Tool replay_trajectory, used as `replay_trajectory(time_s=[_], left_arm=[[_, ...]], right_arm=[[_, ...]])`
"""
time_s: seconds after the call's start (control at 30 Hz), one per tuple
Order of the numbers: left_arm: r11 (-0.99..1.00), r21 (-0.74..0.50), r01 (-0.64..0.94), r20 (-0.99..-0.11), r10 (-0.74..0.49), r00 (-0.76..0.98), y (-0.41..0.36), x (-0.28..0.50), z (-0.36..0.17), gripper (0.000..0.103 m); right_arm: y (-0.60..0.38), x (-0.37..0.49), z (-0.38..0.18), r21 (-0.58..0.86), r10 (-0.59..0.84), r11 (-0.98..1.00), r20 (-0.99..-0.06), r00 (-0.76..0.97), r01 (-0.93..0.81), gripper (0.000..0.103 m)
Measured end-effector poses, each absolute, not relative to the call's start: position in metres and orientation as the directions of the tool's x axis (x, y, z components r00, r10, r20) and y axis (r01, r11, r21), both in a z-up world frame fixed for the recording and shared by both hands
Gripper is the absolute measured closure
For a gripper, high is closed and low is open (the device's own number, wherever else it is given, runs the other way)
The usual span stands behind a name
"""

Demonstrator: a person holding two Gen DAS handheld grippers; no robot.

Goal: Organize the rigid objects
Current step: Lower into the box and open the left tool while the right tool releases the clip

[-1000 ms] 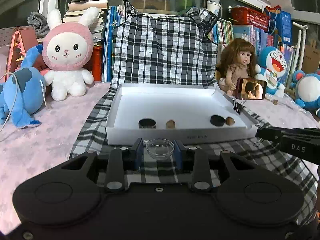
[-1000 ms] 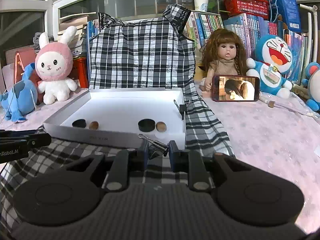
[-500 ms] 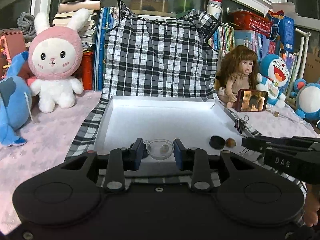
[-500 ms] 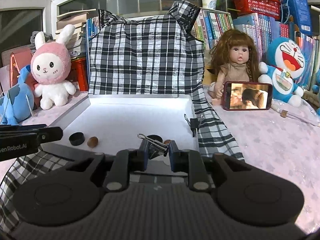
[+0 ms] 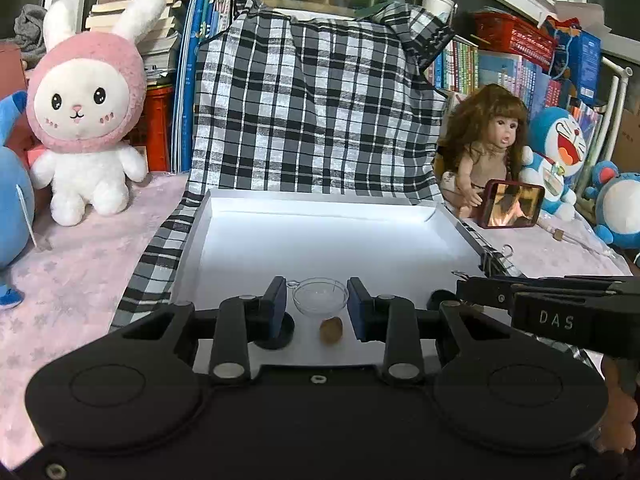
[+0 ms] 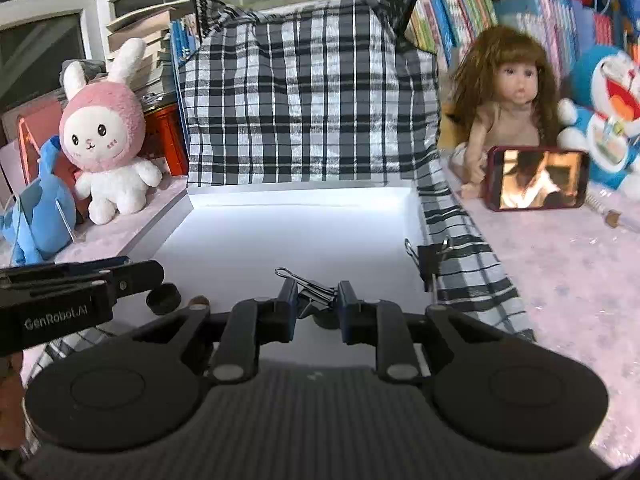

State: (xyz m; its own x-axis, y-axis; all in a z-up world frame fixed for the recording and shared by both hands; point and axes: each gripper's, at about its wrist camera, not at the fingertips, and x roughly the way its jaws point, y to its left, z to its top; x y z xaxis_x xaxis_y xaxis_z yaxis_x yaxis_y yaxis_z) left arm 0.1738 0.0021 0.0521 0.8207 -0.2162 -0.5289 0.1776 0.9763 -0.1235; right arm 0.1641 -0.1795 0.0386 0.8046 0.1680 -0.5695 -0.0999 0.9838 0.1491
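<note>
Over the white tray (image 5: 320,240), the left gripper (image 5: 319,304) is carrying a clear dish (image 5: 319,295), jaws pinching its sides, probably to set it beside the brown nut (image 5: 331,330). Seen from the right wrist, the right gripper (image 6: 317,305) is clamping a binder clip (image 6: 308,288); only this view shows it.

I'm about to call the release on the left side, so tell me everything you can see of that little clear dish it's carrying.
The clear dish is a small, round, shallow, transparent bowl, glass or plastic by its look, with a thin rim and a tiny loop on its left edge. It appears empty. It sits upright between the blue pads of the left gripper, which looks closed on its sides. It hangs over the near part of the white tray, with a brown nut-like piece and a black cap just below it in the image.
</note>
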Motion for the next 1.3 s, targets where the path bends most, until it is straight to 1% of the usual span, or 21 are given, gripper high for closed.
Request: replay_trajectory(time_s=[0.2,0.3,0.73,1.07,1.3], left_arm=[[0.969,-0.163,0.184,-0.568,-0.245,0.786,0.007,0.205,0.051,0.072],[0.97,-0.163,0.178,-0.591,-0.241,0.77,0.007,0.22,0.047,0.072],[0.973,-0.186,0.133,-0.65,-0.224,0.726,0.009,0.252,0.028,0.072],[0.983,-0.136,0.126,-0.659,-0.185,0.729,0.007,0.257,0.019,0.072],[0.985,-0.121,0.119,-0.66,-0.17,0.731,0.008,0.258,0.016,0.072]], right_arm=[[-0.186,0.196,0.04,0.219,0.224,0.97,-0.624,0.748,-0.108,0.078],[-0.185,0.208,0.04,0.236,0.239,0.966,-0.64,0.73,-0.109,0.078],[-0.184,0.236,0.027,0.227,0.195,0.972,-0.666,0.72,-0.053,0.078],[-0.192,0.242,0.015,0.226,0.16,0.974,-0.668,0.726,-0.007,0.078],[-0.19,0.243,0.013,0.206,0.152,0.979,-0.672,0.725,-0.015,0.078]])
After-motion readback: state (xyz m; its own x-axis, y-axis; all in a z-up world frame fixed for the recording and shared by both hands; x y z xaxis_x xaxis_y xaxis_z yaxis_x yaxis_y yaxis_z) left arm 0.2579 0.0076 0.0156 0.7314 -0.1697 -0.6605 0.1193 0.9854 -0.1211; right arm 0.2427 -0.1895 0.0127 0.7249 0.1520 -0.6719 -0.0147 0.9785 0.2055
